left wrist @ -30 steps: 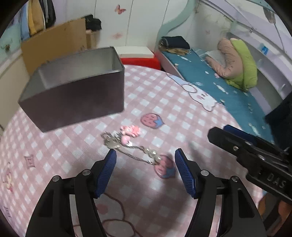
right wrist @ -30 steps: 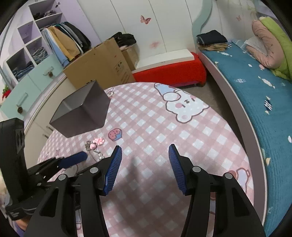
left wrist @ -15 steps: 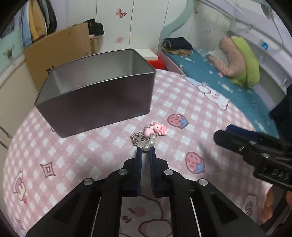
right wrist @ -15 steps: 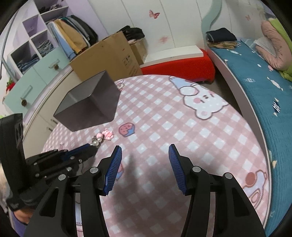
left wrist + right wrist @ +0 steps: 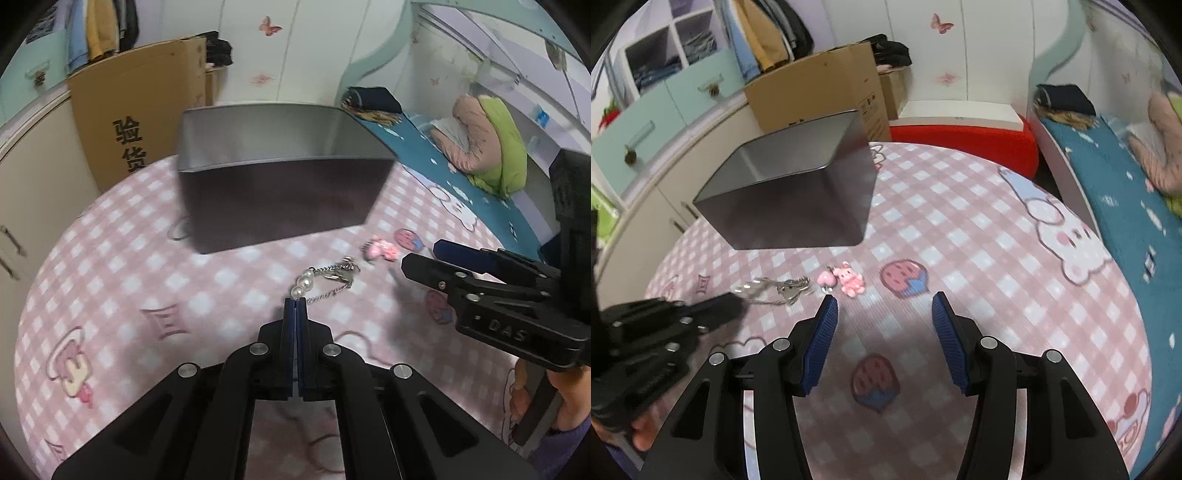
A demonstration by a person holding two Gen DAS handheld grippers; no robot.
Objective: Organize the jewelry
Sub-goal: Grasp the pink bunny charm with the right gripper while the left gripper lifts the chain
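My left gripper (image 5: 295,301) is shut on the pearl end of a silver chain (image 5: 327,280), which trails right to its clasp on the pink checked table (image 5: 110,258). The chain also shows in the right wrist view (image 5: 775,288), running from the left gripper (image 5: 735,301). A pink bunny charm (image 5: 380,250) (image 5: 851,282) lies just past the chain. An open, empty grey metal tin (image 5: 280,192) (image 5: 790,195) stands behind them. My right gripper (image 5: 884,325) is open and empty, close in front of the charm; it shows from the side in the left wrist view (image 5: 436,258).
A cardboard box (image 5: 140,110) and cupboards (image 5: 665,107) stand beyond the table's far edge. A bed with a teal cover (image 5: 443,155) runs along the right side. A red bench (image 5: 960,140) sits behind the table.
My left gripper closed on the chain's pearl end and has swung left, dragging the chain away from the charm. The right gripper moved forward towards the charm, still open.
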